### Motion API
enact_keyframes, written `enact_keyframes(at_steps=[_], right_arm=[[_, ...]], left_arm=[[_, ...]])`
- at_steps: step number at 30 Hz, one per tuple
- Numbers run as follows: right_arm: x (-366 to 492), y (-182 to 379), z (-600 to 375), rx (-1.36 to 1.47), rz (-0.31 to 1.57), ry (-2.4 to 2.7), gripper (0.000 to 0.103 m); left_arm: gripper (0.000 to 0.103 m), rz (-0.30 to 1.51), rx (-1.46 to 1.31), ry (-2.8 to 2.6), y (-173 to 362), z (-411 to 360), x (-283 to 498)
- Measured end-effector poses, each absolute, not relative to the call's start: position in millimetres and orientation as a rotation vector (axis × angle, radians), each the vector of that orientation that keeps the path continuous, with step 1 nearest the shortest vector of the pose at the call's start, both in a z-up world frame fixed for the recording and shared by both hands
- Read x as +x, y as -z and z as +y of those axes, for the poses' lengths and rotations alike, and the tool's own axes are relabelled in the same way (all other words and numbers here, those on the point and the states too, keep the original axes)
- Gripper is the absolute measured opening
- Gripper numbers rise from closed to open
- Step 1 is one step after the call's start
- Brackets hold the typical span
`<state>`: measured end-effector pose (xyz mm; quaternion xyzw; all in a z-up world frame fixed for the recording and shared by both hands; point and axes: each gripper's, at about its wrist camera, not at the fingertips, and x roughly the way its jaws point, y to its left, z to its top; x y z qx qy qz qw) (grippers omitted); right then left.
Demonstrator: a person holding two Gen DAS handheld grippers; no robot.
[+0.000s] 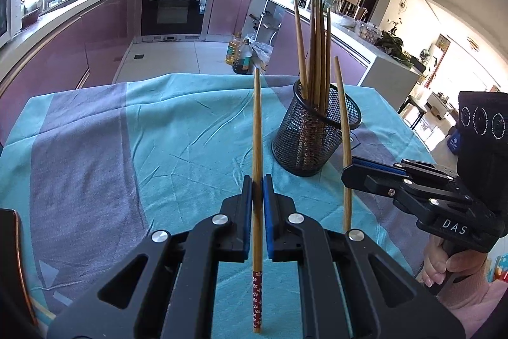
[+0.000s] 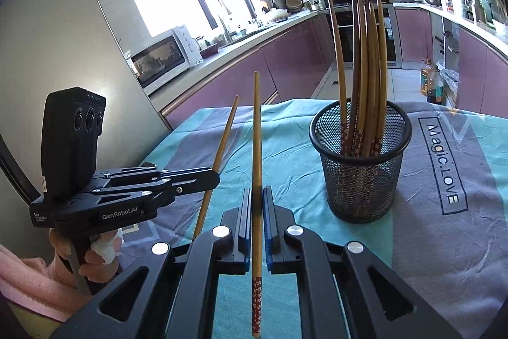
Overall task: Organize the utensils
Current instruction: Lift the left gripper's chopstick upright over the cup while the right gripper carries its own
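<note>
A black mesh cup (image 1: 314, 132) (image 2: 362, 164) stands on the teal and grey cloth with several wooden chopsticks (image 1: 314, 46) (image 2: 365, 69) upright in it. My left gripper (image 1: 257, 183) is shut on a wooden chopstick (image 1: 257, 123) with a red flowered end, held upright above the cloth, left of the cup. My right gripper (image 2: 257, 196) is shut on a second such chopstick (image 2: 256, 142), also upright. In the left wrist view, the right gripper (image 1: 349, 170) holds its chopstick (image 1: 344, 116) just right of the cup. In the right wrist view, the left gripper (image 2: 216, 175) and its chopstick (image 2: 222, 142) are at the left.
The cloth (image 1: 127, 148) (image 2: 444, 227) covers a table whose far edge faces a kitchen floor. Oil bottles (image 1: 238, 53) stand on the floor beyond. Purple cabinets and an oven (image 1: 174, 8) lie behind. A hand in a pink sleeve (image 2: 28, 275) grips each handle.
</note>
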<state>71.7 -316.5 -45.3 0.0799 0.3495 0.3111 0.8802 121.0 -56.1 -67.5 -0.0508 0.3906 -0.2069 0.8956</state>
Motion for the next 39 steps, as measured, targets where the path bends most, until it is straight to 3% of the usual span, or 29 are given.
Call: enact_keyframes(at_steps=[39], right_arm=[[68, 4, -348, 0.186, 0.584, -0.611, 0.006]], left_arm=[[0.007, 0.728, -0.155, 0.546, 33, -55, 117]])
